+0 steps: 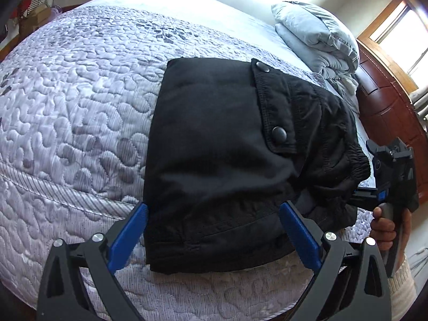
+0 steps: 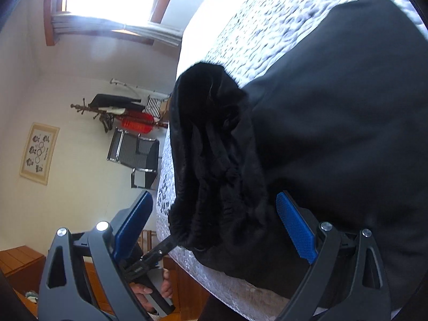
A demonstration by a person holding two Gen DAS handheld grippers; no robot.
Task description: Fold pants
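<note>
Evidently soft and limp, the folded black fabric pants [image 1: 219, 160] suit an edge grip; left gripper [image 1: 214, 236] and right gripper [image 2: 216, 230] gape empty at six o'clock.

I count one pair of black pants [image 1: 214, 160], folded, at the centre. On its pocket flap I see two snap buttons [image 1: 279, 133], at about one o'clock. There is one bed [image 1: 80, 107] and one pile of grey bedding [image 1: 315, 34] at two o'clock. I have two claws: my left claw [image 1: 214, 235] and my right claw [image 2: 214, 227], each with two blue pads [image 1: 128, 235].
</note>
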